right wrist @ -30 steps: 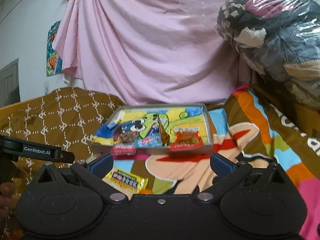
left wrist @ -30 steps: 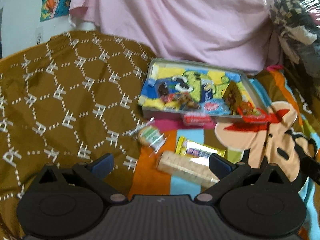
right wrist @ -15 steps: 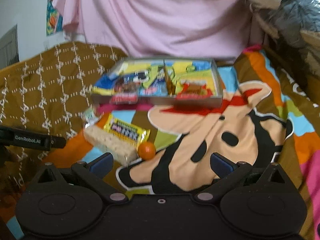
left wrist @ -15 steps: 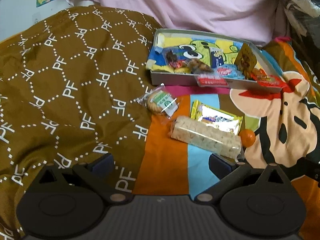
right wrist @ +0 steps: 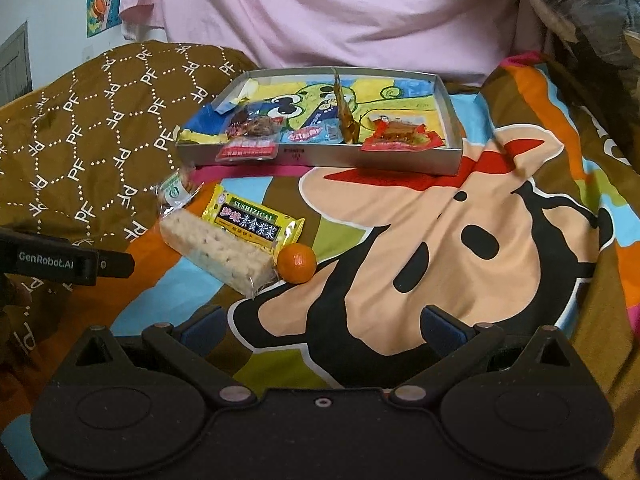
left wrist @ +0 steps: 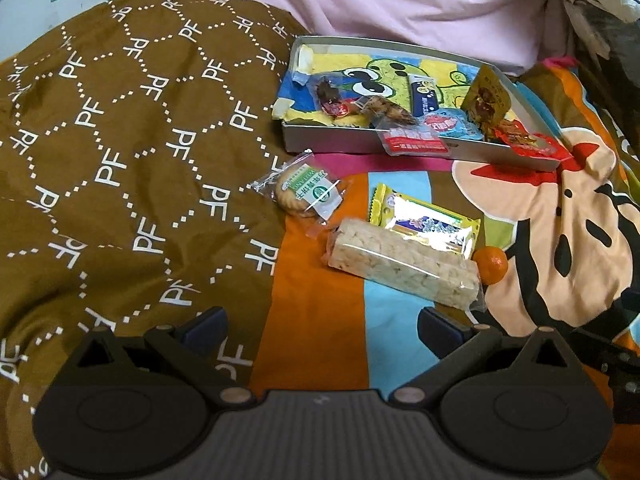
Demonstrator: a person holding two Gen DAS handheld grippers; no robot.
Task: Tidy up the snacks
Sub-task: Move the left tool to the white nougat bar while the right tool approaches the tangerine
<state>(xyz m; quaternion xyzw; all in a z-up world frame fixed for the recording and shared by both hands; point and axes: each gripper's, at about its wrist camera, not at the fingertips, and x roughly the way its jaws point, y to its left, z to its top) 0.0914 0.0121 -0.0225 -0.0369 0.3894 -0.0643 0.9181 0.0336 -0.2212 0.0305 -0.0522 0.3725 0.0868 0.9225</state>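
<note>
A shallow grey box [left wrist: 332,142] [right wrist: 320,158] with a cartoon lining holds several small snack packets. In front of it on the bed lie a round biscuit pack [left wrist: 306,192] [right wrist: 175,190], a yellow seaweed packet [left wrist: 424,222] [right wrist: 250,222], a long pale rice-cake bar [left wrist: 404,262] [right wrist: 220,254] and a small orange [left wrist: 490,264] [right wrist: 296,263]. My left gripper [left wrist: 322,330] is open and empty, just short of the bar. My right gripper [right wrist: 322,330] is open and empty, nearer than the orange.
The bed has a brown patterned quilt [left wrist: 120,140] on the left and a colourful cartoon blanket [right wrist: 460,232] on the right. A pink sheet [right wrist: 320,8] hangs behind the box. Bagged bedding [right wrist: 592,12] is piled at the far right.
Both grippers have tilted down and drawn nearer the loose snacks, which now sit higher and larger in view. Both stay open and empty.
</note>
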